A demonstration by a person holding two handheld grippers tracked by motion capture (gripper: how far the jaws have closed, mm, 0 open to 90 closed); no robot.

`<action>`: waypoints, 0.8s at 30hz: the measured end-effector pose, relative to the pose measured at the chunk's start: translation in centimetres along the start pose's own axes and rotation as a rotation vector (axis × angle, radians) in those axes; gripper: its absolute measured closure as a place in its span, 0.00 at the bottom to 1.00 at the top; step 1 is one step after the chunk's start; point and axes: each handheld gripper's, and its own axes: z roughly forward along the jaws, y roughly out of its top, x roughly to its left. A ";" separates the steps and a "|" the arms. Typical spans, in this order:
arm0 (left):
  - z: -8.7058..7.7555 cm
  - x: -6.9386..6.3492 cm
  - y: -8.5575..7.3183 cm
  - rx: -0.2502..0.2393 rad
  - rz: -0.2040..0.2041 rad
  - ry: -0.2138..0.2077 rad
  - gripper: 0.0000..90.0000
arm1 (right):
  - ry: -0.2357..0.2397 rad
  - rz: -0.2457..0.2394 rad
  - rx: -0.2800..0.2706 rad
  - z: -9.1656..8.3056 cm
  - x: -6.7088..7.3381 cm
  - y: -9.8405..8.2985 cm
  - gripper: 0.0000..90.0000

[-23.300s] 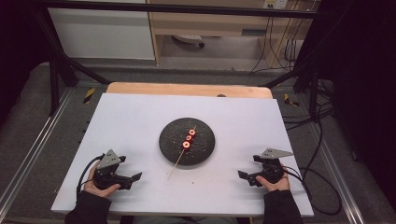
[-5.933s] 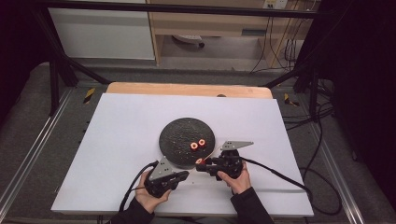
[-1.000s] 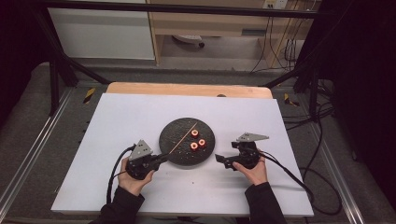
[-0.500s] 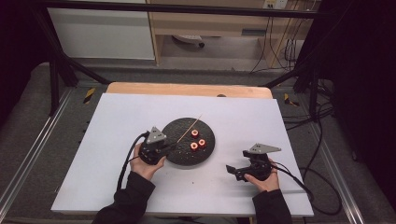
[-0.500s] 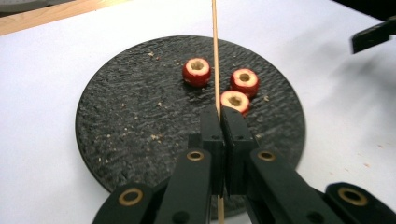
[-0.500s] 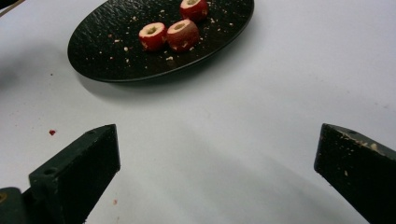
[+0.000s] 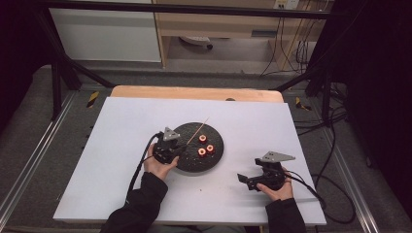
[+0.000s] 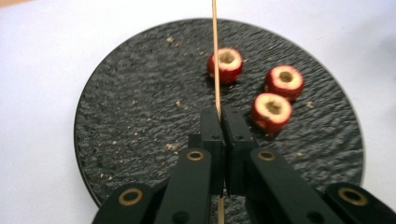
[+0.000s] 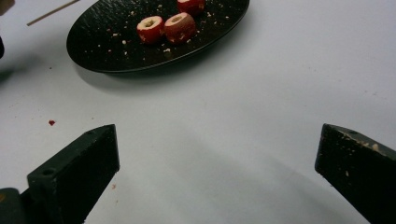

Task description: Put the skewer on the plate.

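Since the earlier frames the left gripper [image 7: 180, 147] has carried the wooden skewer [image 8: 215, 56] over the plate's nine o'clock edge, and the right gripper [image 7: 241, 179] has drawn off to the bare table, its jaws just opening. Now the left jaws are pinched tight on the skewer, which runs toward one o'clock past the hollowed red fruit pieces [image 8: 272, 108] on the black plate [image 7: 214, 155]. Right jaws stand wide with nothing between them, at five o'clock from the plate, well apart.
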 end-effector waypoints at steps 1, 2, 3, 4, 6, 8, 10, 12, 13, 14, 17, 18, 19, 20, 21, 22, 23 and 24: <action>0.2 0.0 -0.1 0.005 -0.001 0.006 0.98 | 0.002 -0.001 0.002 -0.1 0.0 0.0 0.01; 0.4 0.0 -0.1 0.012 -0.002 0.009 0.98 | 0.002 0.001 -0.001 -0.1 0.0 0.0 0.01; 0.6 -0.1 -0.1 0.021 -0.006 0.013 0.98 | 0.003 0.000 -0.005 -0.1 0.0 -0.1 0.01; 0.8 -0.1 -0.1 0.027 -0.007 0.021 0.98 | 0.003 0.000 -0.005 -0.1 0.0 -0.1 0.01; 1.1 -0.2 -0.2 0.044 -0.004 0.041 0.98 | 0.003 0.003 -0.001 0.0 -0.1 -0.2 0.01; 1.5 -0.2 -0.2 0.058 -0.003 0.059 0.98 | 0.005 0.006 0.002 0.0 0.0 -0.2 0.01; 1.8 -0.2 -0.3 0.074 -0.003 0.068 0.98 | 0.006 0.001 0.001 0.0 -0.1 -0.2 0.01; 2.0 -0.1 -0.3 0.083 -0.004 0.071 0.98 | 0.006 0.000 0.003 0.1 -0.1 -0.2 0.01; 2.2 -0.1 -0.4 0.084 -0.010 0.072 0.98 | 0.006 0.000 0.005 0.1 -0.1 -0.2 0.01; 2.2 -0.1 -0.4 0.085 -0.012 0.071 0.98 | 0.008 0.003 0.008 0.1 -0.1 -0.2 0.01; 2.2 -0.1 -0.3 0.088 -0.007 0.073 0.98 | 0.006 0.004 0.012 0.2 0.0 -0.3 0.01; 2.2 -0.2 -0.4 0.087 -0.009 0.072 0.98 | 0.007 0.007 0.013 0.2 0.0 -0.3 0.01; 2.2 -0.2 -0.4 0.087 -0.007 0.071 0.98 | 0.008 0.005 0.011 0.2 0.0 -0.3 0.01; 2.2 -0.1 -0.4 0.088 -0.007 0.070 0.97 | 0.009 0.002 0.010 0.2 0.0 -0.3 0.01; 2.1 -0.1 -0.4 0.087 -0.008 0.066 0.97 | 0.009 0.002 0.010 0.2 0.0 -0.3 0.01; 2.0 -0.1 -0.4 0.086 -0.009 0.060 0.97 | 0.009 0.004 0.011 0.2 0.0 -0.3 0.01; 1.9 -0.1 -0.4 0.083 -0.010 0.051 0.95 | 0.008 0.002 0.010 0.2 0.0 -0.3 0.01; 1.7 0.0 -0.4 0.080 -0.005 0.041 0.92 | 0.006 0.003 0.009 0.2 0.0 -0.3 0.01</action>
